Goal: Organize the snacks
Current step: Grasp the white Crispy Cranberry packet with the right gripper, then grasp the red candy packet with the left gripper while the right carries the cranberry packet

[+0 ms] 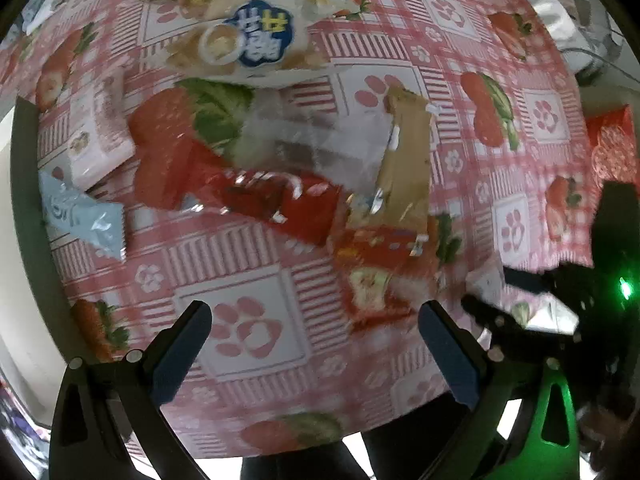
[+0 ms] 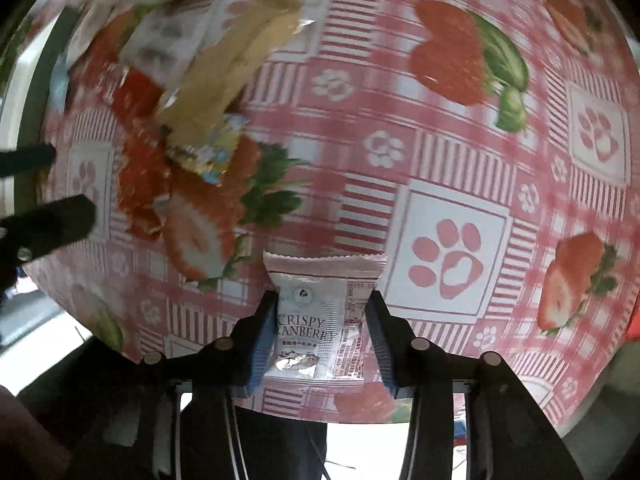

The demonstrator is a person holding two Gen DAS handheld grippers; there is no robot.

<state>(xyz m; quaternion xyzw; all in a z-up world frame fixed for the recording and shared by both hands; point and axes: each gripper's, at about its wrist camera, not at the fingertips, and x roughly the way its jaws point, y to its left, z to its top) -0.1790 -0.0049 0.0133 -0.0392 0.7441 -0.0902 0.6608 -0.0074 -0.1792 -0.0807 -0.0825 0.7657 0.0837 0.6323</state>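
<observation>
Right gripper [image 2: 322, 312], jaws clamped on a glossy white cranberry packet [image 2: 320, 320] above the table [image 2: 452, 208]; left gripper [image 1: 316, 320], jaws apart, near crinkled red wrappers [image 1: 280, 200] beside the tan pouch [image 1: 404, 160].

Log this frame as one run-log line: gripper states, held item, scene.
left gripper: open, empty, above tablecloth | right gripper: shut on cranberry packet | snack pile: unsorted, overlapping | image: motion-blurred

Bare tablecloth [image 1: 248, 332] between my left gripper's [image 1: 316, 344] spread fingers, snack pile [image 1: 280, 184] blocking beyond it, my right gripper [image 1: 500, 300] crowding the pile's right, cloth right of pile open
</observation>
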